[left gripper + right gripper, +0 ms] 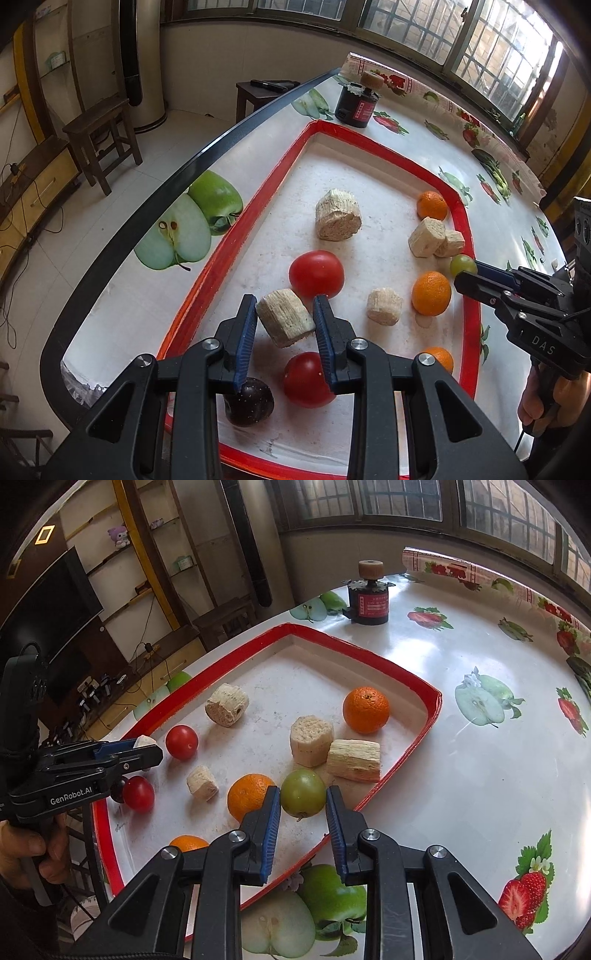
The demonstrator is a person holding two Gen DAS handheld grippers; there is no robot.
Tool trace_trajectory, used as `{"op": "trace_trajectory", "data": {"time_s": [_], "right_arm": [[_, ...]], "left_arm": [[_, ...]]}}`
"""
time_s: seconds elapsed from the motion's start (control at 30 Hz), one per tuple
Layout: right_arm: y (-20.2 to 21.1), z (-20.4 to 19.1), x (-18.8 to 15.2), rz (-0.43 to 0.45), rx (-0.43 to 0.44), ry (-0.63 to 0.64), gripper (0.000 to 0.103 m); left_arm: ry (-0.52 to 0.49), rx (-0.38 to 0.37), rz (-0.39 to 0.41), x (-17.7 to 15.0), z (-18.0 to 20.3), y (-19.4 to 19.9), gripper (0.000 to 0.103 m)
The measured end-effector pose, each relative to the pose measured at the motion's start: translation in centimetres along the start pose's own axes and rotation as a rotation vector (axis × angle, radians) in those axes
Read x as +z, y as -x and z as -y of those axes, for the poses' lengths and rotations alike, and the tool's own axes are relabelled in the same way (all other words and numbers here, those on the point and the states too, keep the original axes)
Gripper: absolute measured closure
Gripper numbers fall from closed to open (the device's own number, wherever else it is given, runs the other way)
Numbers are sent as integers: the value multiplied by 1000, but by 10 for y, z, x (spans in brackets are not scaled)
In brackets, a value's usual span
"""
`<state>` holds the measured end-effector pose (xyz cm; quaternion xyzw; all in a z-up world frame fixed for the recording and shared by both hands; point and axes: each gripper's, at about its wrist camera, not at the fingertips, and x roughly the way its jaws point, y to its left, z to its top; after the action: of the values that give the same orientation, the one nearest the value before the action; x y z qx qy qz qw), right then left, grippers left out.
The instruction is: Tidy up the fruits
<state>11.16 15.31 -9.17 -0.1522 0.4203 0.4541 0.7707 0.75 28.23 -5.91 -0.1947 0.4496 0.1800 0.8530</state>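
Observation:
A red-rimmed white tray [255,206] [399,672] holds tomatoes, oranges, a green fruit, a dark plum and several pale cane-like chunks. My left gripper [285,314] brackets a pale chunk [284,321], jaws close to its sides, above a tomato [306,380] and the plum [249,402]; it also shows in the right wrist view [142,747]. My right gripper [301,805] is open around the green fruit [303,792], with a gap on both sides, beside an orange [247,795]. It shows in the left wrist view [466,272] at the green fruit [461,264].
A black and red motor-like can [356,105] [369,602] stands beyond the tray on the fruit-print tablecloth [480,738]. Wooden stools [99,136] stand on the floor to the left. Windows run along the far side.

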Motion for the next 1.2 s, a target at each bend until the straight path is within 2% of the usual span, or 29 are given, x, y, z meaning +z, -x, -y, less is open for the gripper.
{"op": "trace_trajectory", "data": {"time_s": [0.33,0.47,0.67,0.8,0.97,1.03,1.1,1.2], "right_arm": [[-3,-3,-1,-9,10,10,76],[1,-6,-3,-6,23,11,68],[11,-9,-6,6,23,20,60],[20,-8,-9,19,14,20,51],[34,-6,-15,34,19,18,50],[39,-6,-18,38,20,23,47],[43,-7,-21,41,25,33,42],[46,-6,-25,44,36,38,42]], "left_arm": [[2,18,-15,-5,-1,-2,73],[-8,36,-9,-7,2,1,60],[-10,35,-5,-13,5,9,59],[-17,36,4,-20,7,17,57],[-30,33,23,-30,11,32,56],[-30,38,35,-35,12,39,53],[-32,44,49,-40,13,45,43],[-42,53,60,-47,17,53,43]]}}
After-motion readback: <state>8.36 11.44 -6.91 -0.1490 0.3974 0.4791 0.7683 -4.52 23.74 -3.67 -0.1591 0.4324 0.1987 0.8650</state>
